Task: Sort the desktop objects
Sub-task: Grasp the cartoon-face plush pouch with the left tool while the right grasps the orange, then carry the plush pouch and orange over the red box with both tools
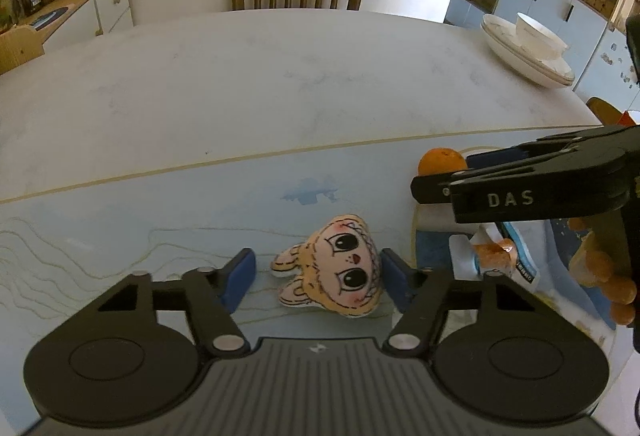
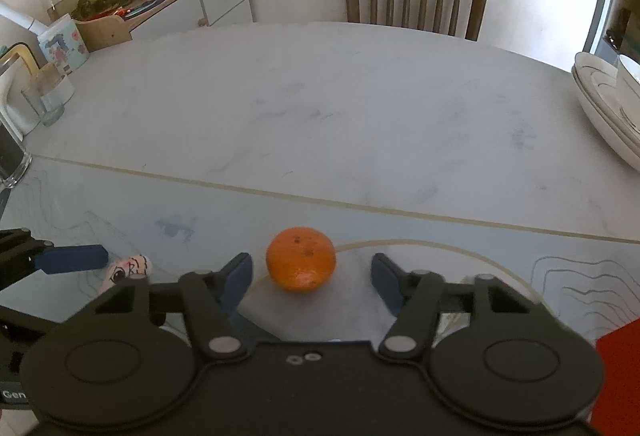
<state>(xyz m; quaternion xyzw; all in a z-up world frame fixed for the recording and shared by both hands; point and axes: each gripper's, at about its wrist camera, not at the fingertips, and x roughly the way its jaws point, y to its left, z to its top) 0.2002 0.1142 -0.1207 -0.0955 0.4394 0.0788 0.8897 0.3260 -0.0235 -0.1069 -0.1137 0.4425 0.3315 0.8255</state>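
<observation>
Left tool (image 1: 316, 276) is held open around a small cream plush rabbit head (image 1: 334, 270) lying on the pale desk (image 1: 280, 84); right tool (image 2: 312, 280) is held open around a round orange mandarin (image 2: 301, 259).

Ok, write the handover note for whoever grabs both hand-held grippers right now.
Left hand-held gripper: jaws straddle the plush toy head on the mat, right pad about touching, left pad clear; not gripped.
Right hand-held gripper: open around the orange, gaps both sides.
Done: nothing sorted that shows.
Left: close on both, lift, place. Snack packets also wait at the right.
</observation>
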